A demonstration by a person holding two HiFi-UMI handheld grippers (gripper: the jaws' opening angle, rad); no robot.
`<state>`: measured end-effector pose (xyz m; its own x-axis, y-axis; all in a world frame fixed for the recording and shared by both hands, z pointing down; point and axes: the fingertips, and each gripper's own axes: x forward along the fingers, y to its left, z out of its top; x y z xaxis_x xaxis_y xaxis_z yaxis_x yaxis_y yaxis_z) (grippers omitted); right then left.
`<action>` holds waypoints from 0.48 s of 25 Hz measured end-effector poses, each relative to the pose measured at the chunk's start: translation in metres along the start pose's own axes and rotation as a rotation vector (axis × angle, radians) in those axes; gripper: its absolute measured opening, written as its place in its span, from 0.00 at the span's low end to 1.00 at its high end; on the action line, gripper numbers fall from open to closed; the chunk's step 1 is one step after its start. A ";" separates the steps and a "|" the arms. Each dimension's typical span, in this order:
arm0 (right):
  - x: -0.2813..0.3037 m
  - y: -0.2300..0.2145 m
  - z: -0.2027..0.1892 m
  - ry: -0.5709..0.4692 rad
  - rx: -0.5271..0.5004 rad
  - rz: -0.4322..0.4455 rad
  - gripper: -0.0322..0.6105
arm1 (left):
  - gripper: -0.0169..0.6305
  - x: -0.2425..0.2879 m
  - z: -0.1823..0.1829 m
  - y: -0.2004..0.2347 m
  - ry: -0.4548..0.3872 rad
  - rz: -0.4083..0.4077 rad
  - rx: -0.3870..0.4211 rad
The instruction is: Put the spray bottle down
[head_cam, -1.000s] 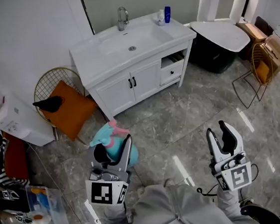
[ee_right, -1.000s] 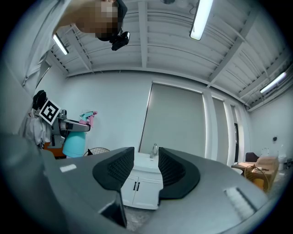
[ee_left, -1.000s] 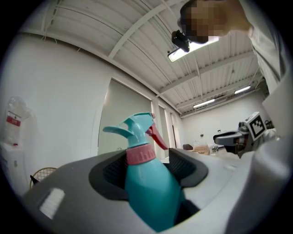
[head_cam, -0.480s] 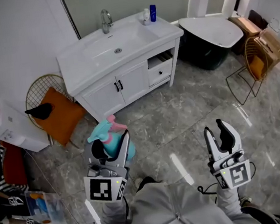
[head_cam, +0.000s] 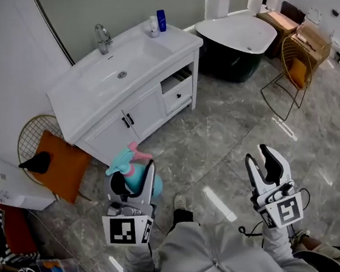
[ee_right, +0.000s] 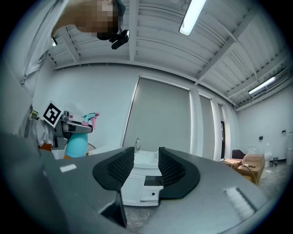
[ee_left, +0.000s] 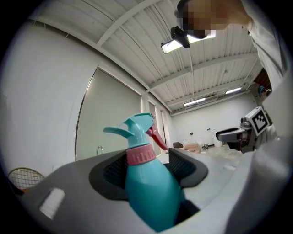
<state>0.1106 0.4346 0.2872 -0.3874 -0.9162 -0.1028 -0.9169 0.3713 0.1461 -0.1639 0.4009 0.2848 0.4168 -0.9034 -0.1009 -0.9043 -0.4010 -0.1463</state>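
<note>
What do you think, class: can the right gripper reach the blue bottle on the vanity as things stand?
Probably not from here. The right gripper is open and empty, but the blue bottle stands at the back of the vanity, across the floor; nothing blocks the walk up.

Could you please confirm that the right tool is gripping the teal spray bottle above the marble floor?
Not quite: it is the left tool that grips the spray bottle, as the left gripper view shows. The right tool is open and empty.
</note>
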 end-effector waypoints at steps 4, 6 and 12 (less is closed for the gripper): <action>0.042 -0.010 -0.003 0.003 -0.006 -0.040 0.30 | 0.51 0.045 -0.008 0.026 0.000 -0.040 -0.004; 0.063 -0.013 -0.005 0.005 -0.004 -0.060 0.30 | 0.51 0.066 -0.012 0.040 -0.003 -0.059 -0.007; 0.125 -0.021 -0.009 -0.010 0.005 -0.102 0.30 | 0.51 0.126 -0.023 0.078 -0.010 -0.112 0.000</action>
<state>0.0823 0.3104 0.2801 -0.2924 -0.9478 -0.1269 -0.9523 0.2765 0.1294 -0.1837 0.2523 0.2838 0.5161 -0.8514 -0.0934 -0.8521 -0.4992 -0.1573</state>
